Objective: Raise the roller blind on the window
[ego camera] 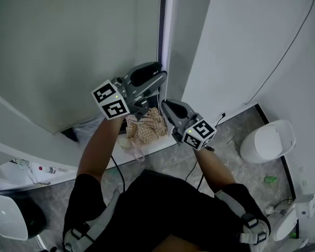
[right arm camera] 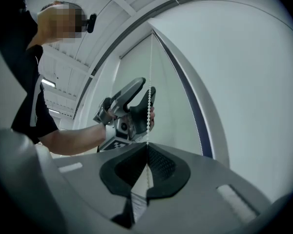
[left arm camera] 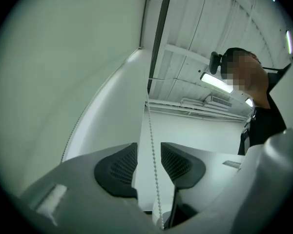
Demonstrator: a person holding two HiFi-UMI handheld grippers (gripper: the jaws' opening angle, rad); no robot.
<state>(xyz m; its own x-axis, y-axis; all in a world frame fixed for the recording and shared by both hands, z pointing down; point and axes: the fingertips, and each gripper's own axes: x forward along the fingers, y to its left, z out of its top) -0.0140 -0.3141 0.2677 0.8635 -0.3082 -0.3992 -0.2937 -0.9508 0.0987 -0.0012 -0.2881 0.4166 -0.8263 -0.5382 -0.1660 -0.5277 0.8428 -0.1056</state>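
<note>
Roller blind (ego camera: pixel 68 46): a pale grey-green sheet hanging down over the window, its lower edge close above the sill (ego camera: pixel 58 164).

Bead chain (left arm camera: pixel 154 165): hangs along the right edge of the blind, beside the dark window frame (ego camera: pixel 161 30).

Left gripper (ego camera: pixel 156 79): the higher of the two, raised at the right edge of the blind. Its jaws stand wide apart. The chain runs up through the gap between the pads (left arm camera: pixel 118 168) and touches neither.

Right gripper (ego camera: pixel 166 107): lower, just beneath the left one. Its jaws are closed on the chain, which rises straight from the pinch point to the left gripper above.

Sill: a checked cloth (ego camera: pixel 146 128) lies bunched near its right end, directly under both grippers.
</note>
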